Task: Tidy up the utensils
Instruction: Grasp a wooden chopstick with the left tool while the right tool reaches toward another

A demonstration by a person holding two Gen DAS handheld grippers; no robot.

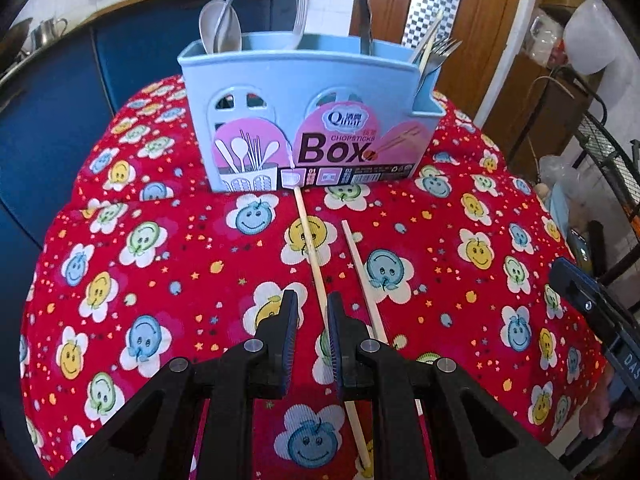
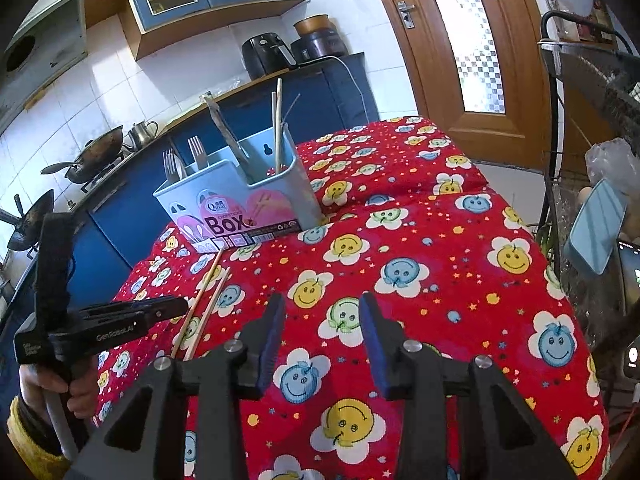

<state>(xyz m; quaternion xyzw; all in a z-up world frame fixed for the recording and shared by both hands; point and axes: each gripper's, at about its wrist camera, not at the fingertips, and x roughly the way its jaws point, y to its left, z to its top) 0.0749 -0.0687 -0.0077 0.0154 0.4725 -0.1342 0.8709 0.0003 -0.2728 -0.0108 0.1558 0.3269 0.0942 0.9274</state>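
A pale blue utensil box (image 1: 312, 92) stands at the far side of the red smiley-face tablecloth (image 1: 160, 264); it holds spoons (image 1: 220, 28), forks (image 1: 436, 52) and upright chopsticks (image 2: 276, 128). Two loose wooden chopsticks (image 1: 308, 236) (image 1: 362, 272) lie on the cloth in front of it. My left gripper (image 1: 313, 300) hovers low over the nearer one, its jaws a narrow gap apart and the stick running just inside the right pad, resting on the cloth. In the right wrist view the left gripper (image 2: 180, 305) sits beside both chopsticks (image 2: 200, 296). My right gripper (image 2: 322, 300) is open over bare cloth, holding nothing.
The box (image 2: 306, 192) sits near the table's far left corner. Blue kitchen cabinets and a stove with woks (image 2: 96, 152) lie beyond the left edge. A wire rack (image 2: 560, 160) and a phone (image 2: 630, 264) stand off the right edge. A hand (image 2: 76, 392) grips the left handle.
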